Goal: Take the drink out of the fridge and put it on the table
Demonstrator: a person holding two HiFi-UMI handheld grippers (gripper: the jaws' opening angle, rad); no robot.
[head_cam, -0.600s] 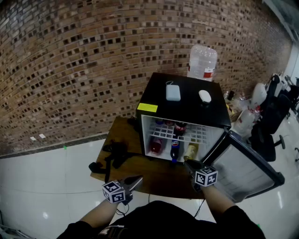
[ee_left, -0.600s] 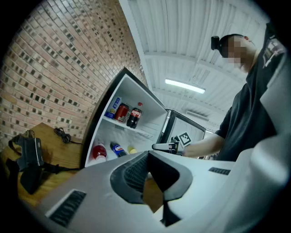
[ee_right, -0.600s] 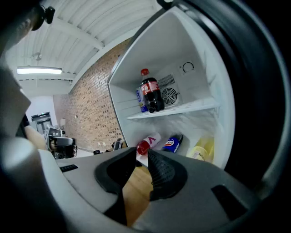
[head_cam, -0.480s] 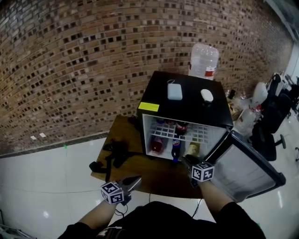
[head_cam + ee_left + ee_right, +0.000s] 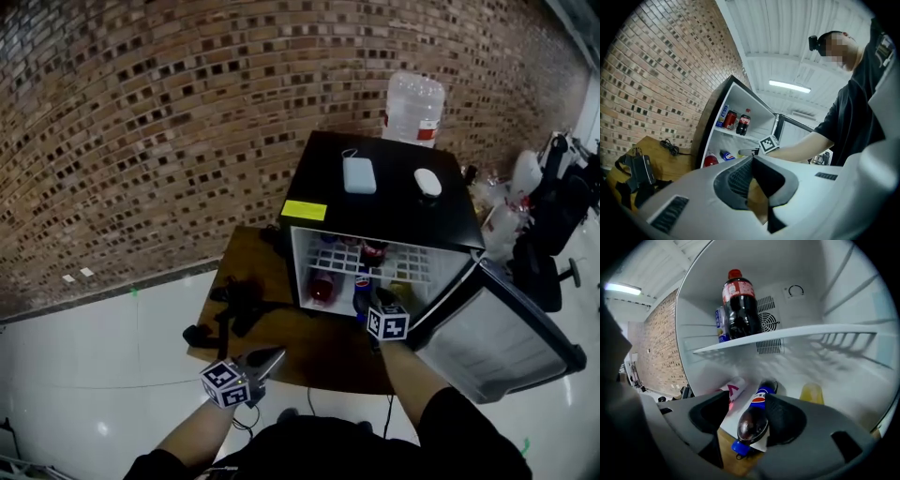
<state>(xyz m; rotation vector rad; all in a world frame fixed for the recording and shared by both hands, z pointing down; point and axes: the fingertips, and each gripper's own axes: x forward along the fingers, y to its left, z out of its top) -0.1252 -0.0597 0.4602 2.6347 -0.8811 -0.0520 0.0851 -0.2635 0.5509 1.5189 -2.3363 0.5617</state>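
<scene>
Dark cola in a blue-capped Pepsi bottle is the drink nearest at hand. It is laid on its side on the floor of the fridge, cap outward, and is seen between the widely parted jaws of the right gripper. A gap is left at the left pad, so nothing is judged to be gripped yet. The left gripper is held low near the edge of the table, its tips brought together on nothing. Trouble is most likely to come from the bottle's shape. If the jaws are closed on the tapering shoulder rather than the straight body, the round plastic could be squeezed out forward, or rolled against the red-and-white bottle lying just beside it. If it is lifted too soon, the shelf above could be struck and the upright cola bottle shaken. A grip taken only near the cap could let the heavy end sag and be dropped at the fridge lip. As for writing, the word Pepsi and the round emblem can be made out on the blue label. The upright bottle's red label carries white script that suggests Coca-Cola, though it is not cleanly read. A red chevron is seen on the neighbouring bottle. Print on the yellow sticker is too small to be read.
</scene>
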